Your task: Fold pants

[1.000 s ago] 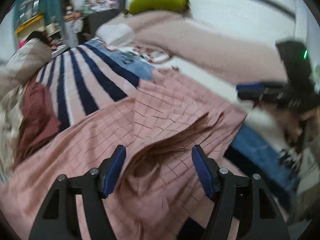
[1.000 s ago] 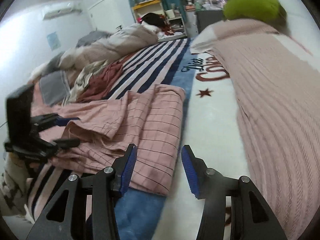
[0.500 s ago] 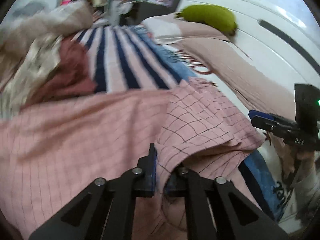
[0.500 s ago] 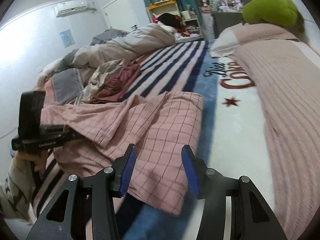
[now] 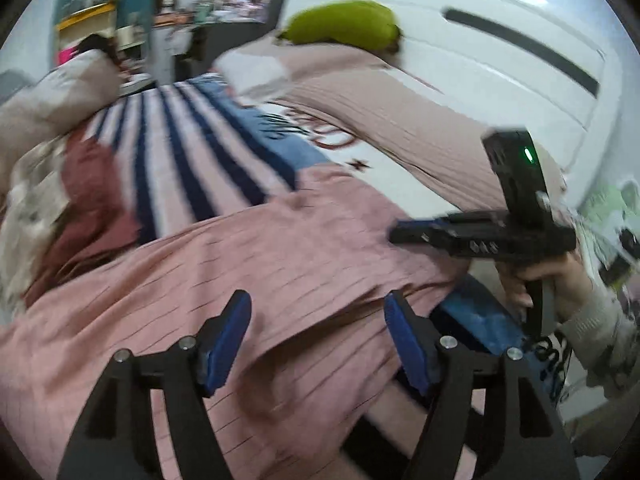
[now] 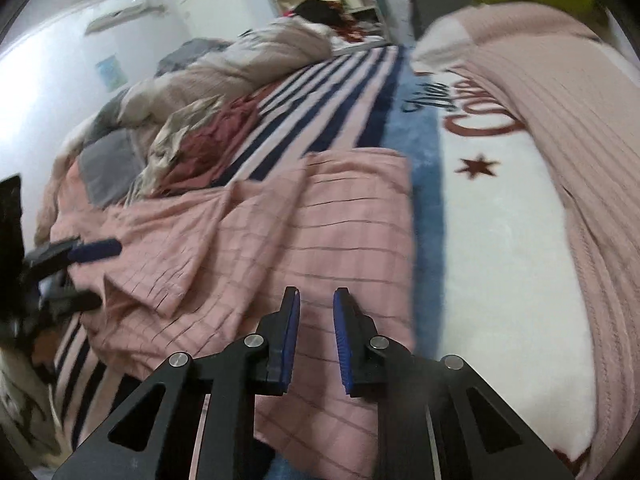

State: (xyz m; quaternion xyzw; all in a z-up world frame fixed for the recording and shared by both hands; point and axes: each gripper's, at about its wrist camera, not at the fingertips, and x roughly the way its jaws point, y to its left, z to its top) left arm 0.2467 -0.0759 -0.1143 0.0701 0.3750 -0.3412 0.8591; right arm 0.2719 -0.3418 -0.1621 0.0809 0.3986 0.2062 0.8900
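Pink checked pants (image 5: 280, 248) lie spread on the bed, with one layer folded over. My left gripper (image 5: 316, 312) hovers just above their near part. Its jaws are opening and wide apart, and no cloth is pinched between them. In the right wrist view it shows at the far left (image 6: 92, 276), beside a loose fold. My right gripper (image 6: 317, 294) hangs over the pants (image 6: 320, 220) near their right edge. Its jaws are closing to a narrow gap, and no cloth shows between the pads. From the left wrist view it (image 5: 400, 232) sits over the pants' right side, held by a hand (image 5: 532, 276).
Under the pants lies a blue and pink striped blanket (image 6: 328, 92) with a white part bearing a star (image 6: 476, 166). A pink knitted cover (image 6: 580, 120) runs along the right. A green pillow (image 5: 344, 24) lies at the head. Crumpled clothes (image 6: 192, 136) are heaped at the left.
My left gripper was shut on a fold of the pants half a second ago; now it has opened and let go. My right gripper's jaws have narrowed and it has moved in over the pants.
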